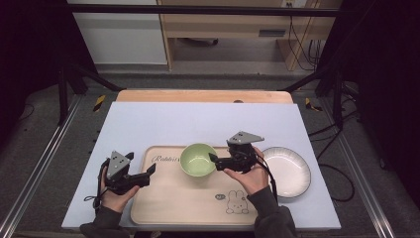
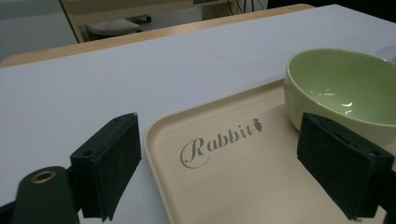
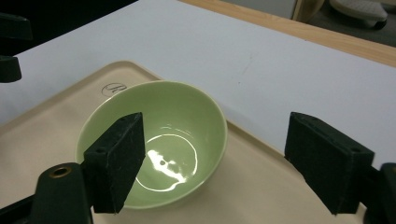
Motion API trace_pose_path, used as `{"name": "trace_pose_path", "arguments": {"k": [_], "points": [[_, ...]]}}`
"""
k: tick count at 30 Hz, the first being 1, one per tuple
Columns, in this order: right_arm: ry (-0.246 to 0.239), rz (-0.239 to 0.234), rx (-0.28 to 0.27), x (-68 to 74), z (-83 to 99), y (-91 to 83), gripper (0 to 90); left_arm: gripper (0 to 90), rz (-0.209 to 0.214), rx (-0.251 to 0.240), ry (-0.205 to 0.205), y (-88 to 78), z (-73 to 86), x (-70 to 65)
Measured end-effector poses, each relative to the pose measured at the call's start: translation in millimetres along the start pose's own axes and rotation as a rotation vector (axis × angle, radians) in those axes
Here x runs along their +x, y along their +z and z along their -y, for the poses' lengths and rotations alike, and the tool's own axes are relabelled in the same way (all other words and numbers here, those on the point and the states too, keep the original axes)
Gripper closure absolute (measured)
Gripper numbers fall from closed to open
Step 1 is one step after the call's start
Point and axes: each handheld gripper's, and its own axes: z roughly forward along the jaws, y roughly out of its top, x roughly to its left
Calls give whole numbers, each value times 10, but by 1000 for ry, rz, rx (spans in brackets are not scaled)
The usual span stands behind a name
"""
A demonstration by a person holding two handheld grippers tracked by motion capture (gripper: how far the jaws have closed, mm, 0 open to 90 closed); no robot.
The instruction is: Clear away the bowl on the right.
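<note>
Left gripper point(image 1: 150, 171): in the high view, held in the left hand point(image 1: 115, 196) at the tray's left edge, jaws apart and empty, tips over the tray's left rim.
Right gripper point(image 1: 213, 158): in the high view, held in the right hand point(image 1: 251, 176) over the tray's right part, jaws spread, tips at the bowl's right rim; whether they touch it I cannot tell.
Bowl point(image 1: 198, 159): green, empty, upright on the far middle of the tray.
Tray point(image 1: 188, 206): beige, with "Rabbit" lettering far left and a rabbit drawing near right; lies on a pale mat point(image 1: 198, 121) covering the table point(image 1: 203, 95).
Plate point(image 1: 289, 171): white, on the mat just beside the tray's right edge, partly behind the right hand.
Left gripper view: jaws wide apart, nothing between them; left jaw over the mat point(image 2: 93, 79), right jaw over the tray point(image 2: 243, 182); the bowl point(image 2: 341, 88) stands behind the right jaw.
Right gripper view: jaws released and wide; left jaw hangs over the bowl point(image 3: 173, 135), right jaw over the tray's point(image 3: 261, 182) edge beside it; the bowl's rim lies between them.
</note>
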Motion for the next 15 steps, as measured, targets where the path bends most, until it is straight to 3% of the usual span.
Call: {"name": "trace_pose_path", "arguments": {"k": [8,15], "points": [[-13,21,-57,-83,102,-150,169,131,-1,-6,1,-10,-3,11],[1,68,-115,-204,251,-372,166,128,-1,-8,-6,-15,-1,17]]}}
